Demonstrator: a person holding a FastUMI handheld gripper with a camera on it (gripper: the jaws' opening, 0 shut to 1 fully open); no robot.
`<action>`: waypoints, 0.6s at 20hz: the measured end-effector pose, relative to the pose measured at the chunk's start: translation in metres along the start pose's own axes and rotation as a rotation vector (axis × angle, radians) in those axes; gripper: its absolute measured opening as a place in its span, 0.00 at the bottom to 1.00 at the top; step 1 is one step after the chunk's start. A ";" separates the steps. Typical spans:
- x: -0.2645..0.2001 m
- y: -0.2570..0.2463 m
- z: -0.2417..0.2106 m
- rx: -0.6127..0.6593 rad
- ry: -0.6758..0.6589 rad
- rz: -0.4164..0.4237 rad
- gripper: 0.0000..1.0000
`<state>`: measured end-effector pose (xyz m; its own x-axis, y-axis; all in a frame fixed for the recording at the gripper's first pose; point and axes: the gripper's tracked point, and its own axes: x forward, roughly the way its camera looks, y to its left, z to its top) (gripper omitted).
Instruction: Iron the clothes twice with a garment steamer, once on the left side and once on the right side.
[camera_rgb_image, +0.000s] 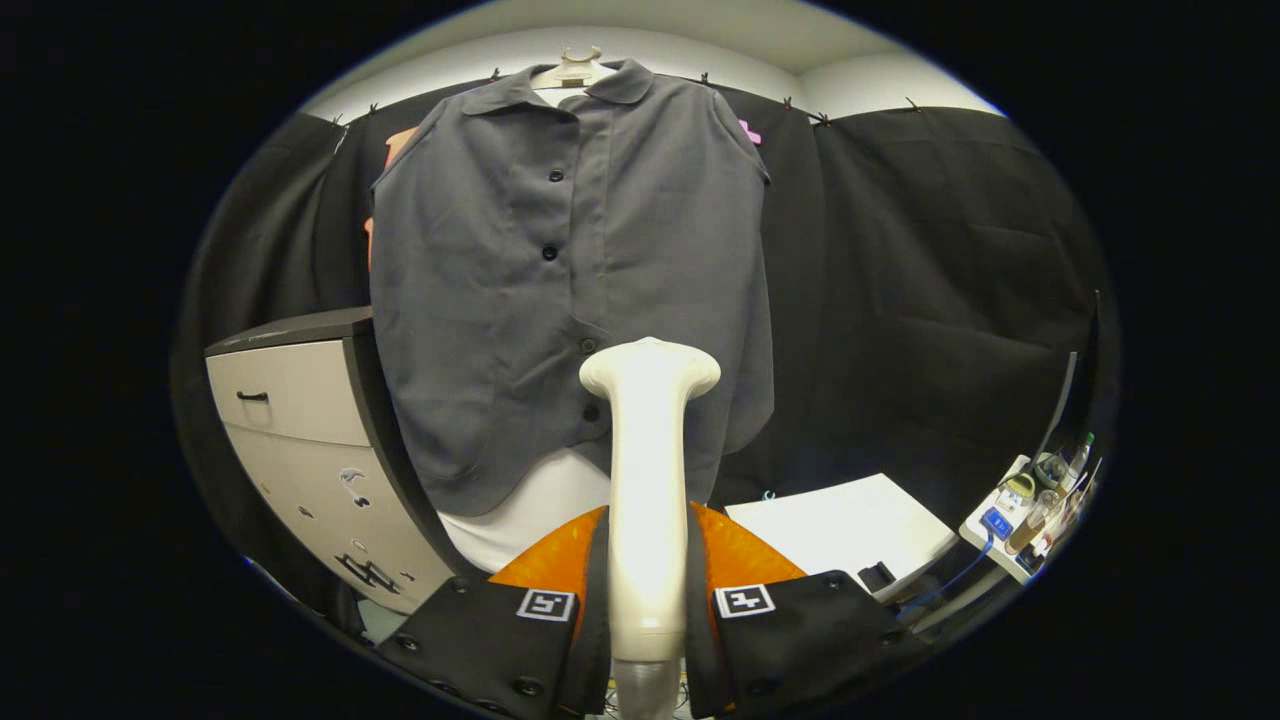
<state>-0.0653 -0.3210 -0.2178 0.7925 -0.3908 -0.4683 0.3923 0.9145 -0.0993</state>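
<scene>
Already the hand-held gripper (647, 610) is closed on the smooth cream plastic steamer wand (648, 480), both fingers pressing its slim, probably slippery neck. Just beyond its head hangs the soft, light grey button-up shirt (520, 280), likely to yield under pressure.

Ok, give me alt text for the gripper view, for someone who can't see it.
The gripper is shut on a white garment steamer, its head raised toward a grey button-up shirt hanging on a hanger just ahead. A grey drawer cabinet stands beside the shirt.
</scene>
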 end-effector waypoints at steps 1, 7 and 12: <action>-0.006 0.005 0.004 -0.008 -0.002 0.004 0.37; -0.041 0.041 0.046 0.013 -0.086 0.053 0.37; -0.073 0.068 0.083 0.000 -0.161 0.092 0.37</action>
<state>-0.0578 -0.2385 -0.1177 0.8896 -0.3171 -0.3287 0.3145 0.9472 -0.0625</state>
